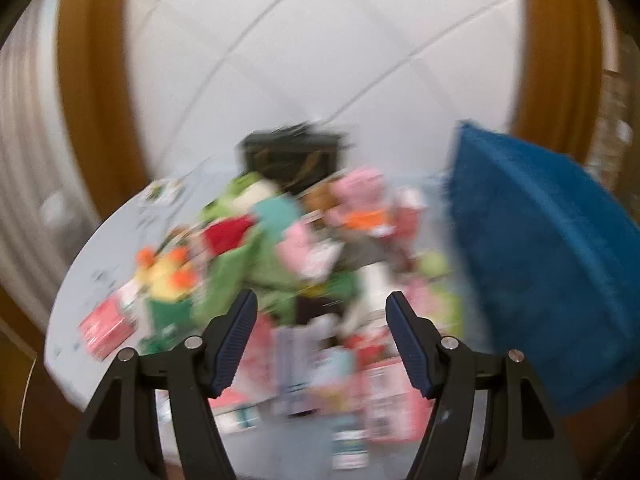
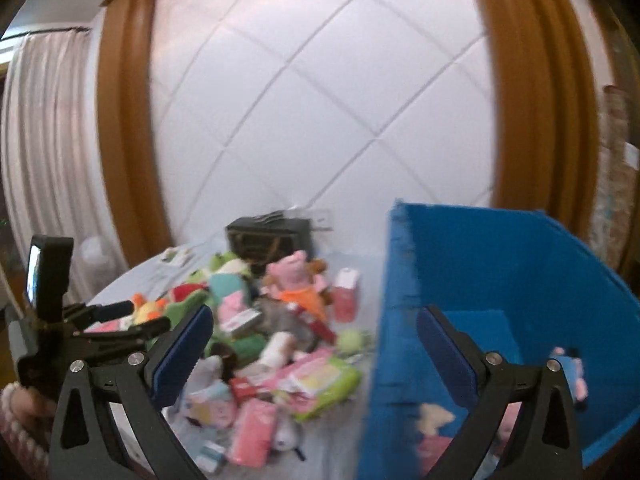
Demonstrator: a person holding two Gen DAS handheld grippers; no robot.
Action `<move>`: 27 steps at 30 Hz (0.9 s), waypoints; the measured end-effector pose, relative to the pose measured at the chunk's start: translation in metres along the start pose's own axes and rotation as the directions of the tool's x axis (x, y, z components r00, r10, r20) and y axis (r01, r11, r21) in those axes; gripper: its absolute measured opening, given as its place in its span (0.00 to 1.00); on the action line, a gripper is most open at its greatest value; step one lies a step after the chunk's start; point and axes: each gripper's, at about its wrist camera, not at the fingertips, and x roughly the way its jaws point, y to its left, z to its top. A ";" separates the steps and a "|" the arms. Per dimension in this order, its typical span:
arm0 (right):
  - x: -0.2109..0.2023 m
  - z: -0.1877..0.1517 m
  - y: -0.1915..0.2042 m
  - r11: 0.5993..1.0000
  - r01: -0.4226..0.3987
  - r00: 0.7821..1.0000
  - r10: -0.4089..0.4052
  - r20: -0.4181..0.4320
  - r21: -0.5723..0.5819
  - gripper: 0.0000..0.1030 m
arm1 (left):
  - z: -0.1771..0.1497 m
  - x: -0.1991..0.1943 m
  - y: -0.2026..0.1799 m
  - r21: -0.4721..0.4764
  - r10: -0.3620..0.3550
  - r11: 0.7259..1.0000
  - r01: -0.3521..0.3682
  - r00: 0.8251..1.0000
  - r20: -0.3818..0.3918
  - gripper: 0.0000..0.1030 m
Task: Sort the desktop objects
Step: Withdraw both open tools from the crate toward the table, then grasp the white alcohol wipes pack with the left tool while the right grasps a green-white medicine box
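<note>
A heap of plush toys and small packets lies on a pale round table (image 2: 340, 444). In it are a pink pig plush (image 2: 294, 270), a green frog plush (image 2: 224, 262) and a green wipes pack (image 2: 324, 380). My right gripper (image 2: 316, 344) is open and empty, above the gap between the heap and a blue bin (image 2: 500, 276). The bin holds a few plush toys (image 2: 568, 368). My left gripper (image 1: 322, 320) is open over the blurred heap (image 1: 260, 256), with nothing between its pads. In the right wrist view the left gripper (image 2: 140, 318) reaches in from the left, over the heap's left edge.
A black basket (image 2: 268, 236) stands at the back of the table, against a white padded wall with brown wooden frames. The blue bin (image 1: 540, 240) fills the right side. A hand with a bead bracelet (image 2: 16, 404) holds the left tool. A curtain hangs at the far left.
</note>
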 end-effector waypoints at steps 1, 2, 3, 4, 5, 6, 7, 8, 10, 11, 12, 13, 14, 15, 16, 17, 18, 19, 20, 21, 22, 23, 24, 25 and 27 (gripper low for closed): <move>0.007 -0.002 0.008 1.000 -0.012 1.000 0.012 -0.013 -0.009 1.00 | -0.006 0.007 0.019 -0.021 0.031 0.999 -0.031 0.999 -0.022 0.64; 0.015 -0.004 0.016 1.000 -0.024 0.999 0.024 -0.029 -0.015 1.00 | -0.011 0.014 0.036 -0.039 0.058 0.997 -0.060 0.997 -0.042 0.64; 0.024 -0.007 0.024 0.999 -0.039 0.998 0.038 -0.049 -0.019 1.00 | -0.017 0.021 0.055 -0.058 0.087 0.994 -0.091 0.994 -0.069 0.64; 0.033 -0.011 0.030 0.999 -0.049 0.996 0.048 -0.069 -0.018 1.00 | -0.025 0.029 0.073 -0.076 0.113 0.990 -0.121 0.989 -0.099 0.64; 0.045 -0.016 0.037 0.998 -0.057 0.994 0.056 -0.098 -0.014 1.00 | -0.031 0.036 0.089 -0.091 0.132 0.986 -0.143 0.984 -0.124 0.64; 0.055 -0.020 0.039 0.998 -0.061 0.991 0.059 -0.118 -0.009 1.00 | -0.039 0.044 0.106 -0.106 0.150 0.980 -0.167 0.977 -0.152 0.64; 0.065 -0.026 0.043 0.998 -0.066 0.987 0.065 -0.144 -0.002 1.00 | -0.047 0.052 0.122 -0.119 0.170 0.974 -0.193 0.968 -0.183 0.64; 0.076 -0.033 0.047 0.998 -0.068 0.982 0.067 -0.177 0.005 1.00 | -0.054 0.058 0.134 -0.130 0.185 0.968 -0.214 0.960 -0.208 0.64; 0.090 -0.046 0.054 0.998 -0.063 0.973 0.064 -0.220 0.011 1.00 | -0.071 0.075 0.162 -0.167 0.193 0.956 -0.242 0.945 -0.266 0.64; 0.099 -0.055 0.058 0.998 -0.061 0.965 0.062 -0.254 0.014 1.00 | -0.077 0.083 0.172 -0.186 0.188 0.951 -0.248 0.938 -0.290 0.64; 0.104 -0.062 0.061 0.998 -0.061 0.959 0.063 -0.276 0.016 1.00 | -0.084 0.092 0.182 -0.203 0.181 0.946 -0.252 0.932 -0.315 0.64; 0.109 -0.068 0.061 0.998 -0.058 0.953 0.061 -0.295 0.018 1.00 | -0.091 0.101 0.191 -0.220 0.163 0.944 -0.245 0.928 -0.334 0.64; 0.114 -0.075 0.064 0.998 -0.055 0.945 0.058 -0.321 0.018 1.00 | -0.096 0.106 0.197 -0.233 0.149 0.943 -0.238 0.927 -0.345 0.64; 0.119 -0.083 0.066 0.999 -0.051 0.938 0.053 -0.344 0.014 1.00 | -0.102 0.116 0.202 -0.247 0.137 0.940 -0.237 0.922 -0.362 0.64; 0.122 -0.090 0.069 0.999 -0.046 0.931 0.047 -0.362 0.011 1.00 | -0.106 0.125 0.207 -0.265 0.121 0.936 -0.231 0.920 -0.372 0.64; 0.126 -0.098 0.071 0.999 -0.041 0.923 0.041 -0.382 0.009 1.00 | -0.110 0.135 0.212 -0.287 0.104 0.931 -0.226 0.918 -0.384 0.64; 0.129 -0.104 0.074 0.999 -0.042 0.916 0.042 -0.400 0.010 1.00 | -0.112 0.141 0.214 -0.303 0.092 0.926 -0.223 0.915 -0.392 0.64; 0.131 -0.112 0.077 0.999 -0.042 0.908 0.042 -0.418 0.011 1.00 | -0.116 0.150 0.218 -0.325 0.067 0.922 -0.209 0.915 -0.397 0.64; 0.133 -0.120 0.079 0.999 -0.039 0.897 0.041 -0.440 0.014 1.00 | -0.118 0.157 0.220 -0.335 0.058 0.920 -0.206 0.914 -0.402 0.64; 0.135 -0.125 0.081 0.999 -0.040 0.889 0.042 -0.457 0.015 1.00 | -0.120 0.164 0.220 -0.337 0.056 0.918 -0.207 0.912 -0.407 0.64; 0.137 -0.129 0.083 0.999 -0.037 0.883 0.041 -0.467 0.017 1.00 | -0.122 0.172 0.220 -0.336 0.049 0.920 -0.204 0.907 -0.417 0.64; 0.138 -0.134 0.084 0.999 -0.031 0.877 0.036 -0.479 0.019 1.00 | -0.125 0.179 0.219 -0.328 0.048 0.922 -0.206 0.901 -0.432 0.64; 0.138 -0.139 0.085 0.999 -0.027 0.872 0.037 -0.489 0.026 1.00 | -0.131 0.187 0.219 -0.315 0.053 0.925 -0.215 0.891 -0.451 0.64; 0.137 -0.143 0.086 0.999 -0.028 0.868 0.040 -0.495 0.033 1.00 | -0.137 0.194 0.219 -0.302 0.061 0.926 -0.226 0.880 -0.471 0.64; 0.135 -0.152 0.088 0.999 -0.027 0.857 0.047 -0.513 0.048 1.00 | -0.150 0.201 0.219 -0.260 0.083 0.936 -0.236 0.869 -0.489 0.64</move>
